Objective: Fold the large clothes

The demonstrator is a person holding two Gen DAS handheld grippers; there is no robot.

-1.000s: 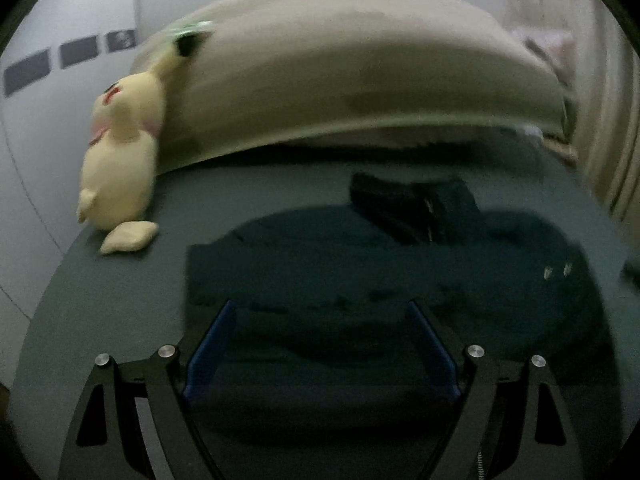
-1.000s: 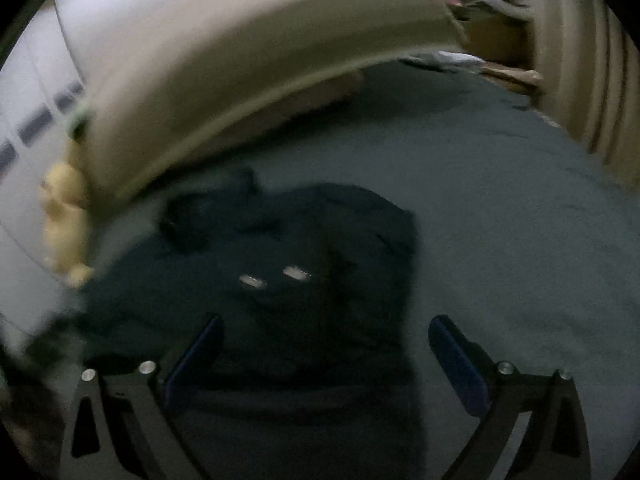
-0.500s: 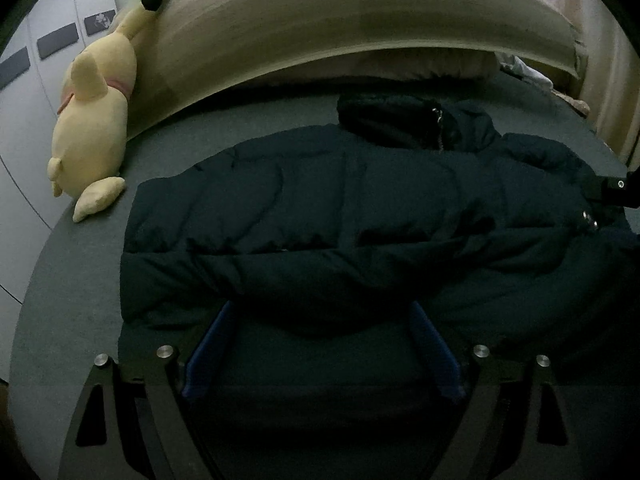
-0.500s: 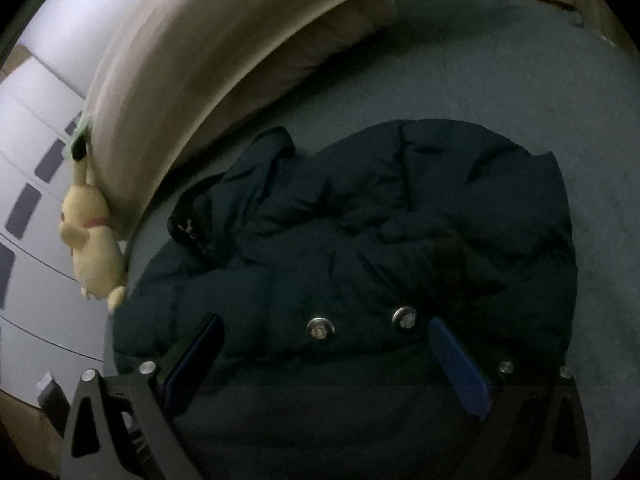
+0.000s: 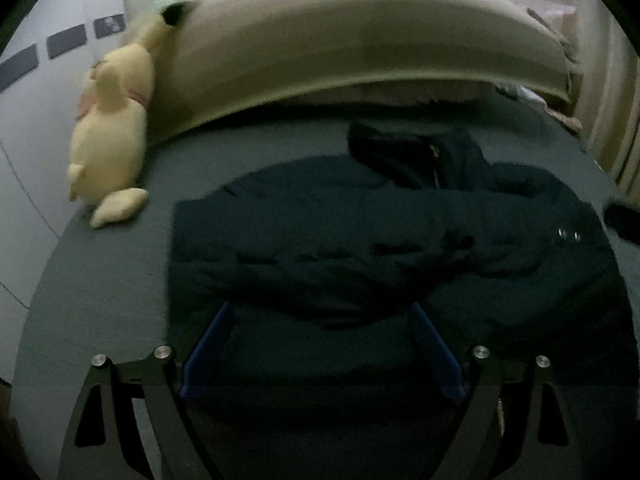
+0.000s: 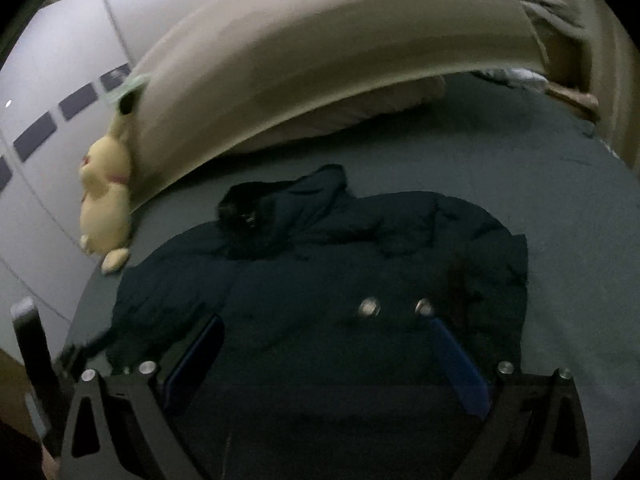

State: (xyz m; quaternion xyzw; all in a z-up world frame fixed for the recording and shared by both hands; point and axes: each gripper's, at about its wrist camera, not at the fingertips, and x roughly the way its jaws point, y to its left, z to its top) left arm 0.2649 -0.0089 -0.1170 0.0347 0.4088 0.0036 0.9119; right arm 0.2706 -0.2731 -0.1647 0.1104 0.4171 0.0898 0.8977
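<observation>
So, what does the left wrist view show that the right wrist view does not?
Only the left view: the open left claw over the dark puffy jacket's hem. Only the right view: the open right claw and, beside it, the bed's left edge. Both: the jacket, its two silver snaps, the yellow plush toy and the beige headboard.

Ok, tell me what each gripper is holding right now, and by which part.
Nothing. The left gripper and right gripper are both open above the dark jacket, gripping no part.
</observation>
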